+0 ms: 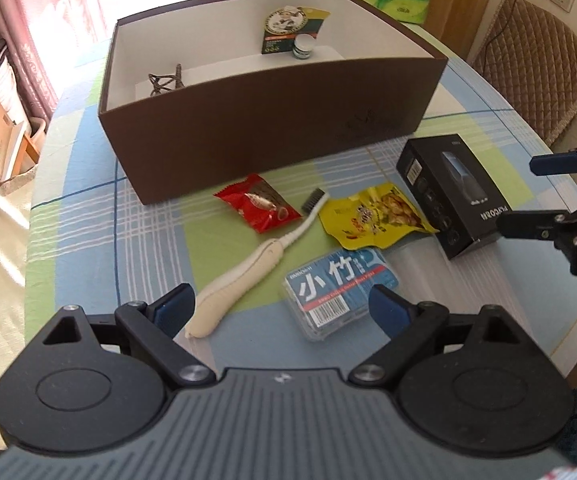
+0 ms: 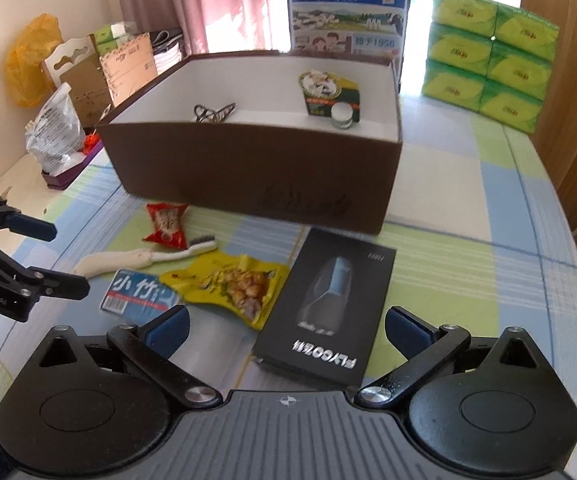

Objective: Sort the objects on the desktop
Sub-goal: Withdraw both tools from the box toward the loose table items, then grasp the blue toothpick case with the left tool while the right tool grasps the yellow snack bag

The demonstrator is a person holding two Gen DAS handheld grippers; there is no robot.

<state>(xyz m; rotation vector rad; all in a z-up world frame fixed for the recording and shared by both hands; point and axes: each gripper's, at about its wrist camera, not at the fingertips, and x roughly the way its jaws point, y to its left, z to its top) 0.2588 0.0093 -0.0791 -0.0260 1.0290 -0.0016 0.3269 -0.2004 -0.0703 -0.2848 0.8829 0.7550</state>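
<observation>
Three items in brown box (image 2: 248,168), green packet (image 2: 330,94), small jar (image 2: 342,115), hair clip (image 2: 212,113)

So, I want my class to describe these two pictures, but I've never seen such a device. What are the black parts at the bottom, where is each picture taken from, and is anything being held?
A person holds a two-finger gripper in each hand; each carries a camera looking along its fingers. One picture is from the left gripper, the other from the right gripper. Both stand open and hold nothing. On the checked tablecloth lie a red packet, a toothbrush, a yellow packet, a blue case and a black box. Behind them stands a brown box with a few small things already inside.
</observation>
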